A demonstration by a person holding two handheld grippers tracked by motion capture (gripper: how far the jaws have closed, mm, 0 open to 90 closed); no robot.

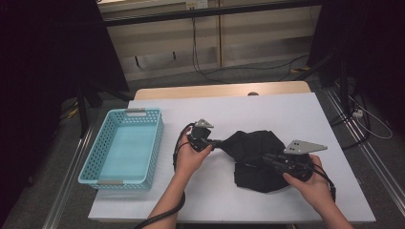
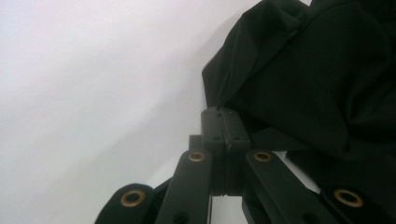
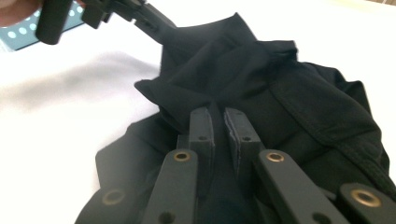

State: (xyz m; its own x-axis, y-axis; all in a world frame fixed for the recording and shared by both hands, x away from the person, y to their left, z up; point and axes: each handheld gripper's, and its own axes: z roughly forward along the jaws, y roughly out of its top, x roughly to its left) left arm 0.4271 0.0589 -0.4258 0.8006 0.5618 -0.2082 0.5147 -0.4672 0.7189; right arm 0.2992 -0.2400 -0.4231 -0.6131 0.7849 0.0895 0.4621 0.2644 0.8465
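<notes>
Black garment [image 1: 255,160] lies crumpled right of centre on the white desk [image 1: 286,109], well apart from the empty turquoise basket [image 1: 123,148] at the desk's left. Left gripper [image 1: 220,143] is clamped on a pinch of cloth at the garment's left edge; in the left gripper view the jaws sit tight together with the fabric running out from their tips. Right gripper [image 1: 265,157] lies over the middle of the pile, jaws nearly together on a fold, pinched between the pads in the right gripper view.

Step looks like spreading or folding the garment. To do it well: keep both pinches firm, draw the two grippers apart evenly, lift enough that the cloth clears the desk without dragging, avoid catching extra layers.

Hard to tell: which part is held (hem, sleeve, collar), what kind of garment, how many layers sit in each grip. Black on black hides the folds.
</notes>
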